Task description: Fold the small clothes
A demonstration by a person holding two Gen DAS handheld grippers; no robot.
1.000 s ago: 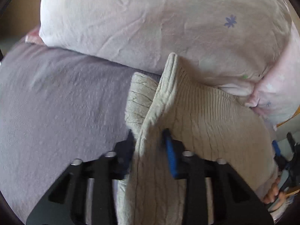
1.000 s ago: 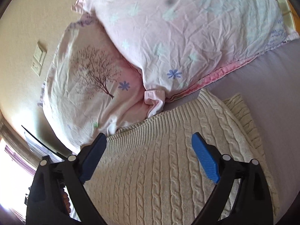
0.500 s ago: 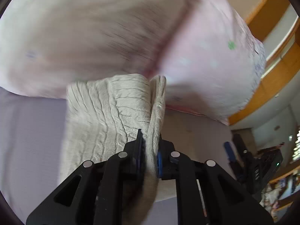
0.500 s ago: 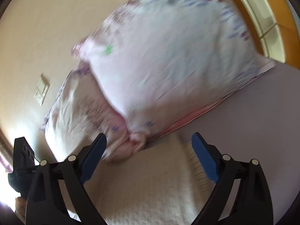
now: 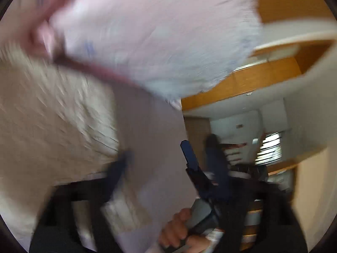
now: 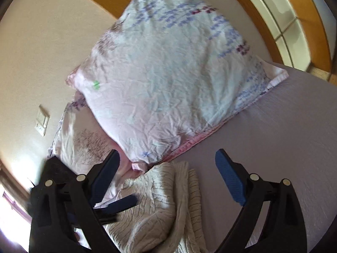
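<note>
A cream cable-knit sweater lies bunched on the lilac bed sheet, just below the pillows. My right gripper is open and empty, held above the sweater's top end. The left wrist view is heavily blurred: the sweater fills its left side. My left gripper is open with nothing between its fingers, over the sheet to the right of the sweater. The left gripper also shows in the right wrist view, low at the left, over the sweater's edge. The right gripper with the hand on it shows in the left wrist view.
Two pink flowered pillows lean against the cream wall at the head of the bed. A wooden frame and window lie to the right. A wall switch is at the left.
My left gripper has let go of the sweater fold and opened, swinging right. The sweater has dropped onto the sheet. My right gripper has pulled back and tilted up, still open.
</note>
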